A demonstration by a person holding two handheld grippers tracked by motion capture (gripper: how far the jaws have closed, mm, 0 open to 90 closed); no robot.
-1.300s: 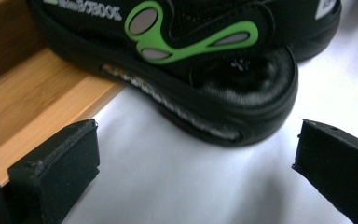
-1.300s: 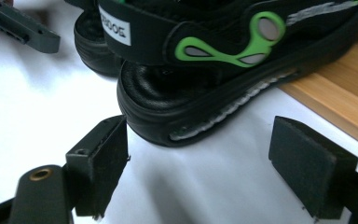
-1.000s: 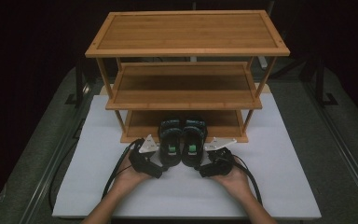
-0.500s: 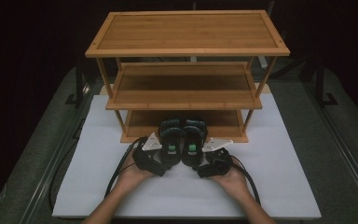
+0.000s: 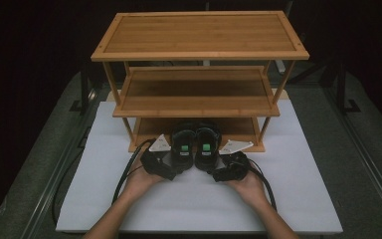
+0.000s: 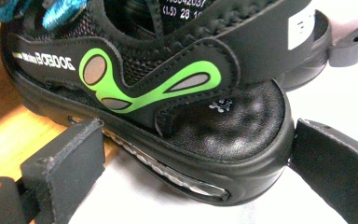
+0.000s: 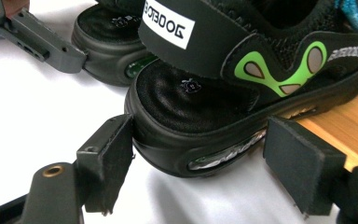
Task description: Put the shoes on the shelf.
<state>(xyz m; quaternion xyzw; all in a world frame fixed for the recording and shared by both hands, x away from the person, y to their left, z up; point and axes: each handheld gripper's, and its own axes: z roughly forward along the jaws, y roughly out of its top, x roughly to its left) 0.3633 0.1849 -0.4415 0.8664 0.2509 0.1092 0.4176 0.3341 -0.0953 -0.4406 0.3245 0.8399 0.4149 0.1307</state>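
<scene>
The high view is dim with black surroundings; both gripper views are bright, sharp and glare-washed on the white mat (image 7: 37, 116).

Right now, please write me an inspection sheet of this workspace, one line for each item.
Surface: white mat on a grey table.
Job's things: pair of black shoes with green marks, toes on the bottom shelf of the wooden rack, heels on the mat.
Clutter: nothing seen.
Grippers: left gripper straddles the left shoe's heel; right gripper straddles the right shoe's heel, jaws just closing; both not yet pressing.
Cables: black cables trail from both.
Surroundings: dark.
</scene>
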